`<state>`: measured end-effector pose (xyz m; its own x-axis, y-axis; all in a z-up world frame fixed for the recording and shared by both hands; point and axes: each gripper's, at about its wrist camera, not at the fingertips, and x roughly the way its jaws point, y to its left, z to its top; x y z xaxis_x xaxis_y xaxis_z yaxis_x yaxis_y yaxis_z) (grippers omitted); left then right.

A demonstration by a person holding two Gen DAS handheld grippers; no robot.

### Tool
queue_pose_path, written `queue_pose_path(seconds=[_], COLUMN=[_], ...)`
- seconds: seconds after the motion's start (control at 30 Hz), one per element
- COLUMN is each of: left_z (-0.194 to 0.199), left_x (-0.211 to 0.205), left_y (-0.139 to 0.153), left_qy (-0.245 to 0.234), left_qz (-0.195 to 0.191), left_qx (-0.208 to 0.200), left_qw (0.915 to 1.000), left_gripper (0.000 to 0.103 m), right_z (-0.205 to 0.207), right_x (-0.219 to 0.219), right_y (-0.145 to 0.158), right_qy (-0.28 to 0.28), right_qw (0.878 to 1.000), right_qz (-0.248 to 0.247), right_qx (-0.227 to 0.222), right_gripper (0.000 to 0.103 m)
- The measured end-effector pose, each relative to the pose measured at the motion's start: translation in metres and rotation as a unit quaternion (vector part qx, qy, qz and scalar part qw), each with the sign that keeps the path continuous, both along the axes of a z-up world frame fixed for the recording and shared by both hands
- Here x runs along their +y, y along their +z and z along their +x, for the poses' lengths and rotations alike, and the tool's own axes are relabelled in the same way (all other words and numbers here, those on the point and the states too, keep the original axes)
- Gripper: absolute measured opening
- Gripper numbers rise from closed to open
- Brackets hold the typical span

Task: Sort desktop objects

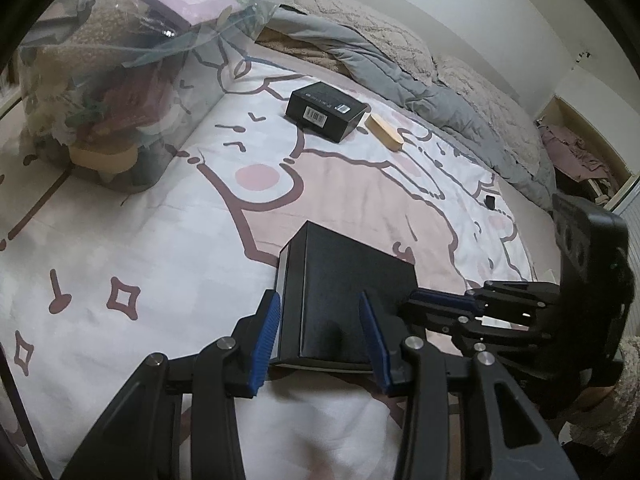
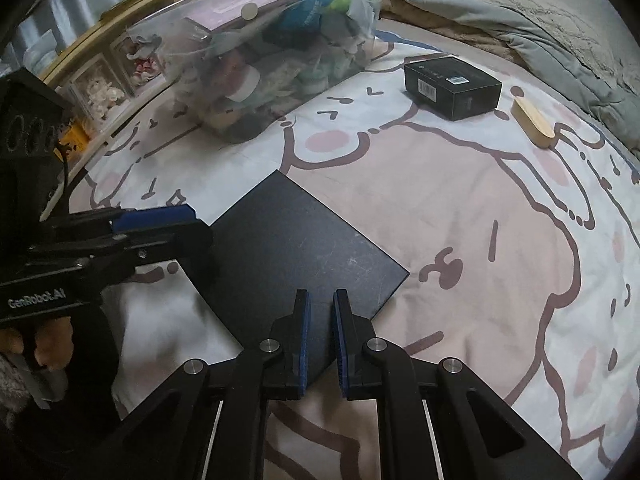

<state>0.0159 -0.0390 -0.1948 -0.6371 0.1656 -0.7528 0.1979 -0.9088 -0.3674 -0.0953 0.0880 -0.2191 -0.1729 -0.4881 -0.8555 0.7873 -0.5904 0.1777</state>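
The left gripper (image 1: pixel 320 336) straddles the big black box (image 1: pixel 344 300) on the bed (image 1: pixel 160 240), fingers apart, while the right gripper (image 2: pixel 320 340), fingers nearly together over a corner, should steady it until the left squeezes squarely.

Your left gripper (image 1: pixel 320 336) and right gripper (image 2: pixel 320 340) are both black, with bumpy blue pads (image 1: pixel 266 338) and round silver screws (image 2: pixel 269 345). White letters (image 2: pixel 37 301) on one say GenRobot.AI. Your hand (image 2: pixel 50 346) shows bare skin beside a fuzzy grey sleeve (image 2: pixel 12 386).
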Motion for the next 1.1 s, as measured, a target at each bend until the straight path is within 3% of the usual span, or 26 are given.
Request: queue_pose_path(seconds=[0.3,0.4,0.47,0.5,0.53,1.0,1.1], left_z=[0.004,0.003,0.001,0.002,0.002,-0.007,-0.01], left_x=[-0.01,-0.015,-0.017,-0.018,-0.018,-0.01,-0.013], left_y=[0.007,0.011,0.01,0.009,0.009,-0.029,-0.038], left_qy=[0.009,0.001,-0.002,-0.001,0.001,0.002,0.012], left_qz=[0.008,0.035,0.054,0.059,0.064,0.078,0.1], left_qx=[0.01,0.019,0.015,0.014,0.015,-0.059,-0.07], left_qw=[0.9999,0.9992,0.9984,0.9981,0.9978,0.9952,0.9924], left_gripper=[0.041,0.042,0.056,0.069,0.072,0.072,0.072], right_z=[-0.003,-0.004,-0.004,-0.004,-0.003,-0.002,-0.003], right_x=[0.006,0.009,0.009,0.009,0.008,0.012,0.012], right_y=[-0.004,-0.004,-0.004,-0.004,-0.004,-0.006,-0.006], right_qy=[-0.012,-0.016,-0.014,-0.013,-0.012,-0.018,-0.017], right_qw=[1.0,1.0,1.0,1.0,1.0,1.0,1.0], right_qz=[0.016,0.016,0.017,0.018,0.019,0.019,0.018], right_qx=[-0.015,-0.018,-0.015,-0.013,-0.011,-0.01,-0.01], right_gripper=[0.011,0.011,0.011,0.011,0.011,0.011,0.011])
